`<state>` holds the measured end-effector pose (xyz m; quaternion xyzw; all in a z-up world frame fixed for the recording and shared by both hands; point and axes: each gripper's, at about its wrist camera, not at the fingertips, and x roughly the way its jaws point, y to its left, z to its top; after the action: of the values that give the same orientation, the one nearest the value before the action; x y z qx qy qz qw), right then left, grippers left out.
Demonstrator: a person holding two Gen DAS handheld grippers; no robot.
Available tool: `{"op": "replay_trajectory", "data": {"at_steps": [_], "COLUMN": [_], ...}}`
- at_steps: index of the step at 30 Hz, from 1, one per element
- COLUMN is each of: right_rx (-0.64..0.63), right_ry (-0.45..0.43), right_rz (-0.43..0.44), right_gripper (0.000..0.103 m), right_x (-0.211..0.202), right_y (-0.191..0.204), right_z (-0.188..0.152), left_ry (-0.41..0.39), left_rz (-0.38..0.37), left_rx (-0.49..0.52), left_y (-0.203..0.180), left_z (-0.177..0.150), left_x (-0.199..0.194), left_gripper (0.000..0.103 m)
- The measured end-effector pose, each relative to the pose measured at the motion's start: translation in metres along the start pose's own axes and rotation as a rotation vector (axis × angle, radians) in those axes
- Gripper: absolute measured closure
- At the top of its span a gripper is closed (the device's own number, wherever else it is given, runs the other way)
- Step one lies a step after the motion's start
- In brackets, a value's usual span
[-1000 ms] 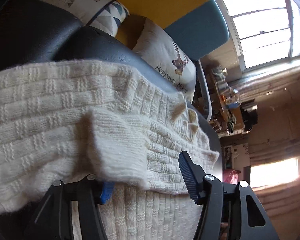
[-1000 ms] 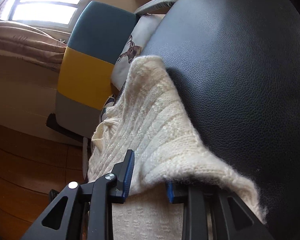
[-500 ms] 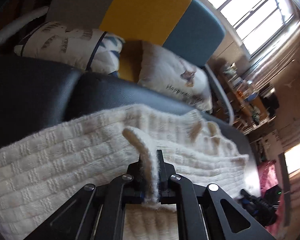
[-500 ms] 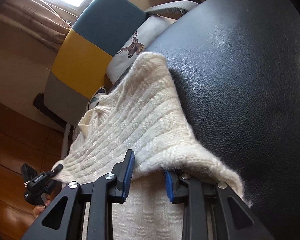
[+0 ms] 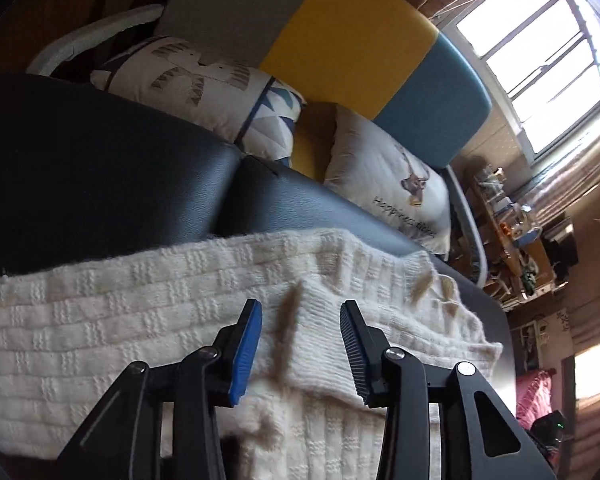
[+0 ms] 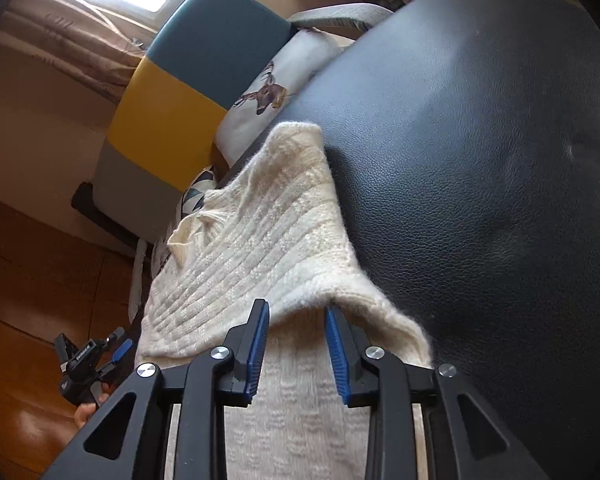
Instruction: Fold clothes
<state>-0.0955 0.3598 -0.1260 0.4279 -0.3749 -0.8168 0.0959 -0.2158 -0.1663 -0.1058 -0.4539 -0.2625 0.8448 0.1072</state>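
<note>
A cream knitted sweater (image 5: pixel 140 320) lies on a black leather seat (image 5: pixel 100 168). In the left wrist view my left gripper (image 5: pixel 300 344) is open, its blue-padded jaws on either side of a folded sleeve cuff (image 5: pixel 312 312) that rests on the sweater. In the right wrist view the sweater (image 6: pixel 268 232) lies along the black seat (image 6: pixel 480 160). My right gripper (image 6: pixel 298 344) is open, jaws apart around a raised fold at the sweater's edge (image 6: pixel 312 300). The left gripper also shows in the right wrist view (image 6: pixel 96 360), small, at the lower left.
Two printed cushions (image 5: pixel 204 84) (image 5: pixel 384 184) lean against a yellow, teal and grey chair back (image 5: pixel 352 40) behind the seat. A window (image 5: pixel 540 40) and a cluttered shelf (image 5: pixel 512 220) are at the right. Wooden floor (image 6: pixel 28 300) lies left of the seat.
My left gripper, shut on the sleeve cuff half a second ago, has opened and the cuff now lies flat on the sweater. My right gripper stays open around the fold.
</note>
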Motion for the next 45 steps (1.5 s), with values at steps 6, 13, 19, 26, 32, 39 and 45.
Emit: {"op": "replay_trajectory", "data": {"at_steps": [6,13,19,26,32,39,45], "right_rx": [-0.214,-0.322,-0.356,-0.368,-0.345,-0.334,-0.384], "right_ry": [-0.079,-0.064,-0.005,0.009,-0.048,0.109,0.215], "right_rz": [-0.066,-0.292,-0.427,-0.438,-0.216,-0.016,0.045], "right_gripper": [0.073,0.073,0.079,0.079,0.072,0.072,0.072], "right_x": [0.008,0.081,0.120,0.115,0.065,0.068,0.087], "right_y": [0.051,0.073,0.054,0.061,0.101,0.139,0.174], "right_z": [0.030,0.072,0.080,0.082,0.048,-0.056,-0.117], "left_ry": [0.101,0.150,0.141,0.138,0.011,-0.221,-0.353], "left_rz": [-0.041,0.016,0.045,-0.006,-0.218,-0.010,0.180], "left_rx": [0.182,0.287,0.340,0.253,-0.137,-0.510,-0.766], "left_y": [-0.064,-0.092,-0.088,-0.080,-0.004,0.175,0.293], "left_z": [-0.028,-0.045,-0.057,-0.050,-0.039,-0.082,-0.124], "left_x": [0.038,0.072,0.079,0.070,-0.015,-0.157,-0.241], "left_gripper": [0.059,0.059,0.059,0.059,0.055,0.054,0.054]}}
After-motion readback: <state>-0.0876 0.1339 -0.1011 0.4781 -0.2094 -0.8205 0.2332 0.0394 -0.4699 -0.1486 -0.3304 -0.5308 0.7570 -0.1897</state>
